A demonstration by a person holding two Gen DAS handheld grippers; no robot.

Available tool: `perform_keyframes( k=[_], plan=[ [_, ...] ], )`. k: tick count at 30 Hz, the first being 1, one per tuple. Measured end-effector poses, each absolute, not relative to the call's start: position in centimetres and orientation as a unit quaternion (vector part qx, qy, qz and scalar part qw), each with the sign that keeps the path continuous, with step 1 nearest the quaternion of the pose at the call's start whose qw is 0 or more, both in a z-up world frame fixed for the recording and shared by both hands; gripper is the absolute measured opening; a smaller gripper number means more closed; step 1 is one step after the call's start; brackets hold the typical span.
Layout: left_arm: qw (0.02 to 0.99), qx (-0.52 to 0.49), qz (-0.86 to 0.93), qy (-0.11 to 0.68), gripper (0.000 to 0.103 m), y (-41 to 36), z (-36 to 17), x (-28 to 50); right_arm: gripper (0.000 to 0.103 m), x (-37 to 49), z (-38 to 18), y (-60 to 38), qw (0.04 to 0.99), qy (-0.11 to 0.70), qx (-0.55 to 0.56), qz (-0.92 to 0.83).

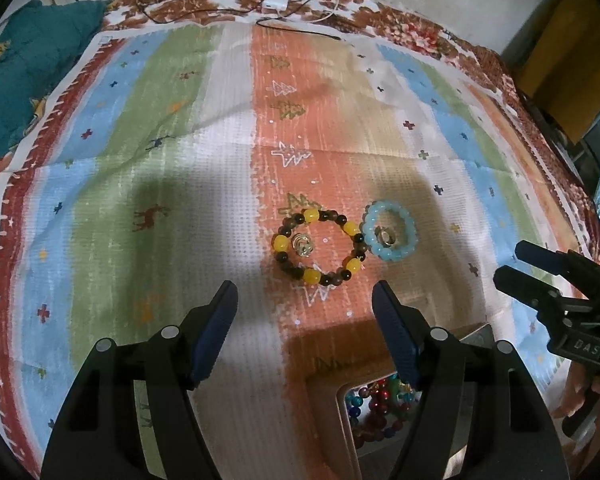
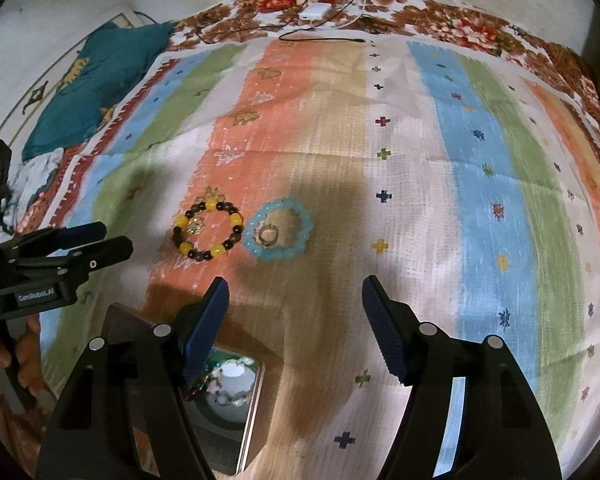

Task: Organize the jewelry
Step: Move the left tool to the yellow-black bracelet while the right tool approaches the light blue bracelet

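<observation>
- My left tongs (image 1: 305,304) and right tongs (image 2: 296,300) hang open, empty.
- Beaded bracelet (image 1: 319,245) touches blue bracelet (image 1: 389,231), a ring (image 1: 302,245) inside each.
- Box (image 1: 374,408) near; cable (image 1: 300,29) far.

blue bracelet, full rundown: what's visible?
The blue bracelet is a closed loop of pale, translucent blue beads, glassy or plastic by the look, seemingly bunched in more than one row. It lies flat on the striped cloth, on a tan band, right beside the brown-and-yellow bracelet; whether the two touch is unclear. A small metal ring rests inside the loop. No fingers touch it.
</observation>
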State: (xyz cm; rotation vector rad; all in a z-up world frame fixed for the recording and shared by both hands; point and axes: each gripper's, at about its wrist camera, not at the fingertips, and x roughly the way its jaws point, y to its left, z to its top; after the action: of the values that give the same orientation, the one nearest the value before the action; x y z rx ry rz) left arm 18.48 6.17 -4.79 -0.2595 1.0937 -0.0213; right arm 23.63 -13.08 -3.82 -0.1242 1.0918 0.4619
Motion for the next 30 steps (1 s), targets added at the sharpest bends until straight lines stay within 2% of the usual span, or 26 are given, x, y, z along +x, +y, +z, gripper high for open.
perform_keyframes(
  k=[30],
  plan=[
    [0.828,-0.100,-0.007,0.552,0.069,5.8,-7.8,21.7,0.069,27.9,-7.2,-11.5,0.815,0.545,-0.066,0.185]
  ],
)
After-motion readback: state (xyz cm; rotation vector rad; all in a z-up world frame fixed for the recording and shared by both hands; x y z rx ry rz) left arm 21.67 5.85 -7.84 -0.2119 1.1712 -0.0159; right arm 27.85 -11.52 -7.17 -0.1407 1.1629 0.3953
